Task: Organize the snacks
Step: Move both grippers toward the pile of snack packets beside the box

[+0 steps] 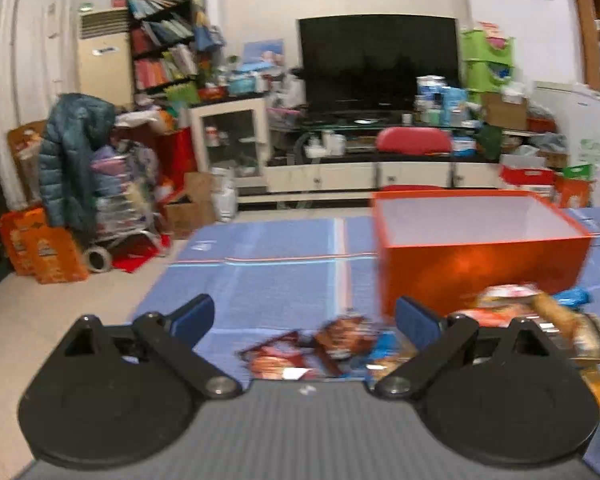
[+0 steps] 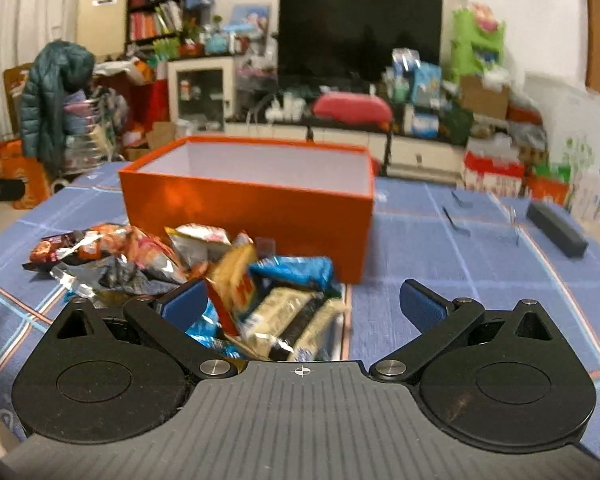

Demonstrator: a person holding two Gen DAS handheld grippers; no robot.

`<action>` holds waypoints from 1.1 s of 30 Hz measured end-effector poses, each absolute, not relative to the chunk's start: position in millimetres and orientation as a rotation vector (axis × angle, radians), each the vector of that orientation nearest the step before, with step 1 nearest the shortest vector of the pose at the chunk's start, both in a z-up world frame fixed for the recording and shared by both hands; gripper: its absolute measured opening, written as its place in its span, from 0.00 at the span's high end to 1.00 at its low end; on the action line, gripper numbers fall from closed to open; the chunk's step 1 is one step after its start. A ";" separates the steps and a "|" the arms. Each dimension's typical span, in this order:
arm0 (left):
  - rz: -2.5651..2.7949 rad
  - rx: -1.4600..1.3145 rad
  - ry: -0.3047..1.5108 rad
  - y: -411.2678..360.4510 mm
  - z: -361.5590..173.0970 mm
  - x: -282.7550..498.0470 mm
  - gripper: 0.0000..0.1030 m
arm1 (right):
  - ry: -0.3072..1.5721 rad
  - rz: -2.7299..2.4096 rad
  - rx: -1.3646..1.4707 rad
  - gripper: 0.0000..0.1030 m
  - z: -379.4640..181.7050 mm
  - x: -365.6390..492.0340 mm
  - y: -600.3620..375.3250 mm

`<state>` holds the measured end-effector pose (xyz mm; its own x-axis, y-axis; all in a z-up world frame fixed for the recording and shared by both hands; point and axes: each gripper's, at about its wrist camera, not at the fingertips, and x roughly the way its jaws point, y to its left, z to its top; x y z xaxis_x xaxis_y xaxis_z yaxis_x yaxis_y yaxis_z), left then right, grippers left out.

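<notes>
Blue-padded and spread wide, the left gripper [image 1: 305,320] holds nothing and hangs above the blue checked tablecloth [image 1: 260,280], with the nearest snack packets [image 1: 332,346] lying on the cloth just beyond and between its fingers and the open orange box [image 1: 480,268] standing further back to its right. The right gripper [image 2: 305,307] is likewise spread wide and empty, its left pad [image 2: 184,304] close over the heap of snack packets [image 2: 204,268] while its right pad [image 2: 422,304] is over bare cloth. The box [image 2: 252,208] sits behind the heap with its lid off, only its white inner walls in view, and a dark bar [image 2: 556,232] lies well off to the right.
</notes>
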<state>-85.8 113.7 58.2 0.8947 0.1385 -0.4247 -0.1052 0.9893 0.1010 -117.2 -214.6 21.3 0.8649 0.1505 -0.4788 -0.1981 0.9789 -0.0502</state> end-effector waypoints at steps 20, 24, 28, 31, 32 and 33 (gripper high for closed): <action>0.386 0.101 0.701 104.4 47.4 -58.8 0.07 | 0.313 0.130 -0.117 0.08 32.7 -129.9 -209.1; 0.394 0.010 0.723 101.3 53.7 -65.3 0.07 | 0.322 0.042 -0.019 0.08 44.8 -134.5 -235.9; 0.432 0.013 0.695 88.0 58.2 -65.3 0.07 | 0.349 -0.045 0.068 0.08 44.4 -131.9 -266.6; 0.425 -0.007 0.702 82.2 60.7 -68.8 0.07 | 0.387 -0.097 0.068 0.08 39.5 -128.4 -278.7; 0.422 -0.004 0.699 80.2 62.1 -69.4 0.07 | 0.404 -0.102 0.074 0.08 39.3 -127.1 -282.1; 0.422 0.005 0.693 77.8 62.9 -70.4 0.07 | 0.410 -0.106 0.089 0.08 38.8 -126.8 -286.1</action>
<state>-70.4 77.8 62.9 0.6883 0.3791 -0.6185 -0.3758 0.9156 0.1429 -126.8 -286.1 38.8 0.9117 -0.0847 -0.4019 0.1208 0.9905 0.0652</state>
